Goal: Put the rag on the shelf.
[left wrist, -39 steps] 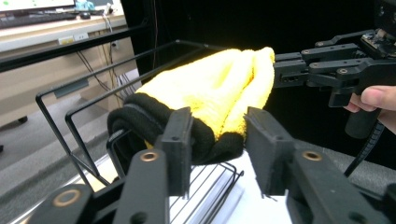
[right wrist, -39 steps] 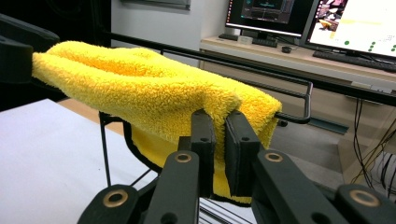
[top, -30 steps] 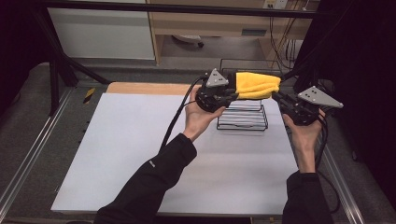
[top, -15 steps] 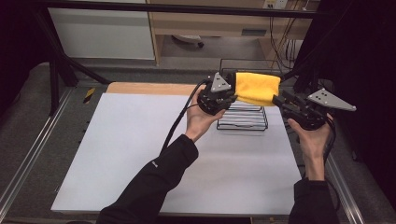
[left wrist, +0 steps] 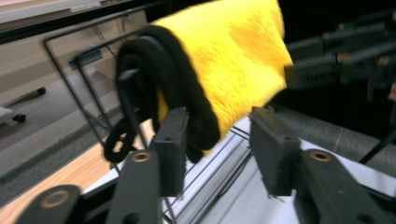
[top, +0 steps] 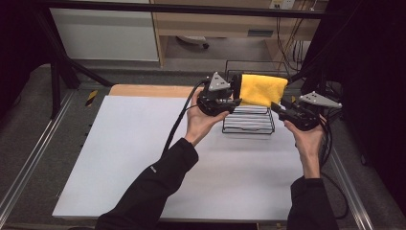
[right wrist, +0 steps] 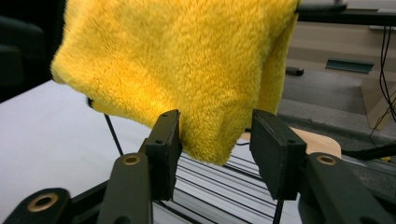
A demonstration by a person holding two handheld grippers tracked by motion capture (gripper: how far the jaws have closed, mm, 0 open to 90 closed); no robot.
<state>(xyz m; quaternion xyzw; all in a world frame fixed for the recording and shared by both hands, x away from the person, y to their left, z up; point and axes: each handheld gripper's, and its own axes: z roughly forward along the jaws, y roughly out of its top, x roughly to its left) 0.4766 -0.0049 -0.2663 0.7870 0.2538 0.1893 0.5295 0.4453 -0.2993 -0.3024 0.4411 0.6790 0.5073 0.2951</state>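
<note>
A yellow cloth (top: 263, 89) is seen draped over the top bar of a black wire rack (top: 249, 122), hanging down the rack's front at the far right of the white table (top: 119, 158). In the left gripper view the cloth (left wrist: 224, 60) is folded over the bar together with a black cloth (left wrist: 159, 88), which lies under the yellow layer and shows at the cloth's near edge.

The left gripper (top: 234, 98) is held up at the cloth's left end, just beside it. Its jaws are spread apart; in its own view the black fold hangs down against the inner face of one jaw, and the gap (left wrist: 217, 156) is otherwise left open, with nothing pinched.

The right gripper (top: 276, 108) is held at the cloth's right lower corner. Its jaws are parted too, and in its own view the cloth's lowest tip (right wrist: 210, 140) is seen hanging between them (right wrist: 215, 154), close to the left-hand jaw. Whether it is touched there cannot be told.

The rack's flat wire base is seen below both grippers, resting on the table. A wooden strip (top: 153, 90) is shown along the table's far edge.
</note>
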